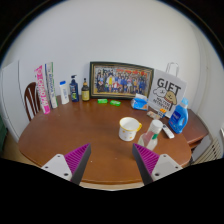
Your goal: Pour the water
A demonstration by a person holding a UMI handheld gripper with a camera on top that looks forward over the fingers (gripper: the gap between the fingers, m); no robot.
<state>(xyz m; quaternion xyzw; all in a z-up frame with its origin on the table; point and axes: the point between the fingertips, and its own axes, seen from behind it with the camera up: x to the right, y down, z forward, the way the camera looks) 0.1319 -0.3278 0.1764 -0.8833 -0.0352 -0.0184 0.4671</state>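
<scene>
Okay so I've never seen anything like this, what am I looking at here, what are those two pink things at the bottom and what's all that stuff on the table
This is one picture, taken by a wide-angle camera mounted on a handheld gripper that a person carries; there is no robot arm. The camera looks forward along the gripper's two fingers, and the pink things are the pads on their inner faces. The fingers are open and hold nothing.

Ahead lies a round wooden table. Just beyond the fingers stands a cream cup, with a small bottle and a blue bottle beside it. Further back are a framed group photo leaning against the wall, a white gift bag, a blue bowl and a row of toiletry bottles. The task is pouring water, not yet begun.
</scene>
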